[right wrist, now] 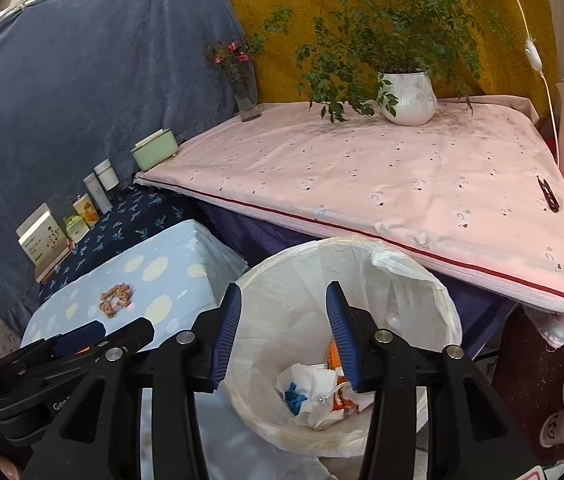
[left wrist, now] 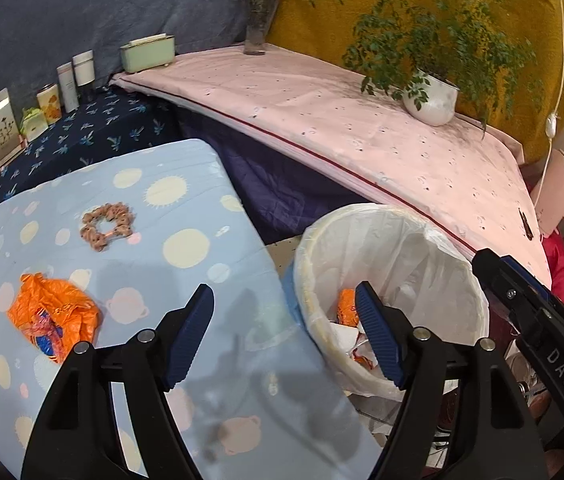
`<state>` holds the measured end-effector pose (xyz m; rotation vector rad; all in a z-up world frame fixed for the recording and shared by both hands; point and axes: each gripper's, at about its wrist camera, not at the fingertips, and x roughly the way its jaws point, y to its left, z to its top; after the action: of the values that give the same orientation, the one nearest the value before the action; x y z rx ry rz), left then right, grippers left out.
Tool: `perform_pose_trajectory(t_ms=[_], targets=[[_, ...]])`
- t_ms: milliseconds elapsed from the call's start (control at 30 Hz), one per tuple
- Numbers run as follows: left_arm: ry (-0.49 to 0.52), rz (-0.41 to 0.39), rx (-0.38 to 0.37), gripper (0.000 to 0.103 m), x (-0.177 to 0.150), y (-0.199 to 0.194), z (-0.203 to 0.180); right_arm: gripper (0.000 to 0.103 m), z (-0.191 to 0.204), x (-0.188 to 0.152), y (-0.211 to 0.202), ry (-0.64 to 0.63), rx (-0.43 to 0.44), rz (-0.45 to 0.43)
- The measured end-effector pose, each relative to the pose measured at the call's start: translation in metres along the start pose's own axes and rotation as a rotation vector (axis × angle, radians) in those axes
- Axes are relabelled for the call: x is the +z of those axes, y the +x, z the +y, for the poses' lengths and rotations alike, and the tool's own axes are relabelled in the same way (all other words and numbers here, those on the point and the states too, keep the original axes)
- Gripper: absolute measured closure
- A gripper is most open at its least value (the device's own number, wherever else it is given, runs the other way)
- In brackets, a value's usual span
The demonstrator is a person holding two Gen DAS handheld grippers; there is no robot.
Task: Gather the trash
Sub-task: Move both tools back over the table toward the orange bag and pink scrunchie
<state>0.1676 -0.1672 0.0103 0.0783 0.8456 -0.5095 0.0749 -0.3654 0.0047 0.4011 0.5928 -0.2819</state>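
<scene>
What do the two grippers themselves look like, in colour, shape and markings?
Both are the same design. The left gripper and the right gripper have matte black angular plastic arms with round silver pivot bolts. Each finger ends in a dark blue ribbed pad, tapering to a point. White lettering "DAS" is printed on the right gripper's body. No cables or sleeves are visible.

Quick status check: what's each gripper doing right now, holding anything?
Left gripper: open, holding nothing, over the blue table's edge.
Right gripper: open, holding nothing, above the trash bin.
</scene>
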Motion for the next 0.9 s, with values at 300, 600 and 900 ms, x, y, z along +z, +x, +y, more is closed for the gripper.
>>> perform_pose_trajectory(t_ms=[300, 600, 900], targets=[[-0.084, 0.001, 0.049, 0.025, -0.006, -0.004, 0.050, 0.059, 0.042, -0.007, 0.010, -0.058, 0.031, 0.025], [-0.205, -0.018, 0.173, 0.010, -0.020, -0.008, 0.116, 0.059, 0.086, -0.018, 0.024, -0.115, 0.066, 0.059], [-0.279, 0.092, 0.229, 0.010, -0.049, 0.018, 0.171, 0.059, 0.126, -0.036, 0.046, -0.162, 0.100, 0.115]])
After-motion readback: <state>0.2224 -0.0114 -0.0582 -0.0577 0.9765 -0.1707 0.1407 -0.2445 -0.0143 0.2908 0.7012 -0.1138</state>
